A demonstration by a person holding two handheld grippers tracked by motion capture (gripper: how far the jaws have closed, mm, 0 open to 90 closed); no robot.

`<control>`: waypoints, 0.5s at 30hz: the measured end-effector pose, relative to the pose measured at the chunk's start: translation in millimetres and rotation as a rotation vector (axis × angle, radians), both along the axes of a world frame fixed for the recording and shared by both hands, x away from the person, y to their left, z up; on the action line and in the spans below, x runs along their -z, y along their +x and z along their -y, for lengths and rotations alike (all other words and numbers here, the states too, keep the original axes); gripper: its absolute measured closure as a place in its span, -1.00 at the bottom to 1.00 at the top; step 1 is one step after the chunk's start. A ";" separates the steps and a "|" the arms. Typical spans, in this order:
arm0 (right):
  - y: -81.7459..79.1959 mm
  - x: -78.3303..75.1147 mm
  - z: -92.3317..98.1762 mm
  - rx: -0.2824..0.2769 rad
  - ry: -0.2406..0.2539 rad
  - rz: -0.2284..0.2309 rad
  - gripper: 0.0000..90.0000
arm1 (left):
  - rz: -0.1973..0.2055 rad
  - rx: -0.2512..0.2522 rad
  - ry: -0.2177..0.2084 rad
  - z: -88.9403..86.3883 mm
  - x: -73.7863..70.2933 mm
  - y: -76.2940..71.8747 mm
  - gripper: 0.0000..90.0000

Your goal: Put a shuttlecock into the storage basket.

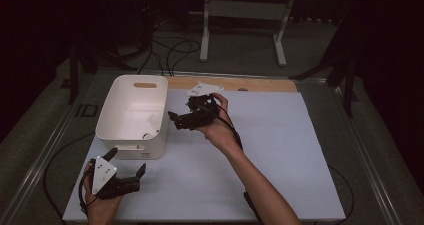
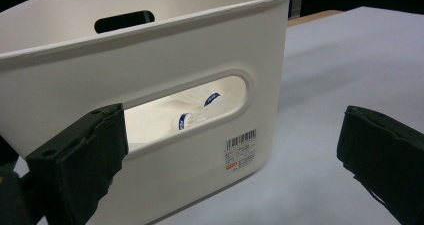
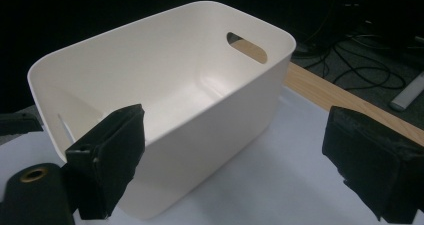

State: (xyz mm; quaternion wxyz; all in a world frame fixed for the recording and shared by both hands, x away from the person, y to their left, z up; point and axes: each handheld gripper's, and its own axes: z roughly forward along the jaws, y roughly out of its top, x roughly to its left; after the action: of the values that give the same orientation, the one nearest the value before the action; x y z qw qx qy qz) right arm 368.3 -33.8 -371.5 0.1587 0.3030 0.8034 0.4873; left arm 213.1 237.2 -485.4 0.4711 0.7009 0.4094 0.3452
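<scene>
A white plastic bin (image 1: 131,112) with handle slots stands at the left of the white sheet (image 1: 280,150). My left gripper (image 1: 126,162) is held just in front of the bin's near wall, open and empty. In the left gripper view the bin (image 2: 165,65) is close, and something white with blue marks (image 2: 197,112) shows through its handle slot; the left gripper (image 2: 230,150) points at that wall. My right gripper (image 1: 176,121) hovers by the bin's right side, open and empty. In the right gripper view this gripper (image 3: 235,155) faces the bin (image 3: 200,120) from above its rim.
A wooden strip (image 1: 250,84) runs along the table's far edge. Beyond it are floor cables (image 1: 172,50) and a white stand (image 1: 242,15). Black cables trail from both grippers. The sheet's right half (image 1: 300,135) is bare.
</scene>
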 end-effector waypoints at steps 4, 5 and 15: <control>-2.0 2.5 7.6 0.005 -0.003 0.013 -0.78 | -0.001 -0.002 -0.006 -1.5 -0.2 0.1 -0.99; -2.9 3.4 9.4 0.006 -0.001 0.015 -0.78 | -0.001 -0.002 -0.007 -1.4 -0.1 0.2 -0.99; -11.2 9.8 28.4 0.030 -0.009 0.037 -0.78 | -0.003 0.000 -0.008 -0.6 0.4 0.8 -0.99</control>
State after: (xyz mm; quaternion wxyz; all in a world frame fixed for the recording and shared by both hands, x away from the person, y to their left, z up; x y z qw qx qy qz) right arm 357.1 -62.2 -381.3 0.1822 0.3051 0.7979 0.4870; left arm 213.9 237.8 -485.8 0.4731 0.6996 0.4117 0.3425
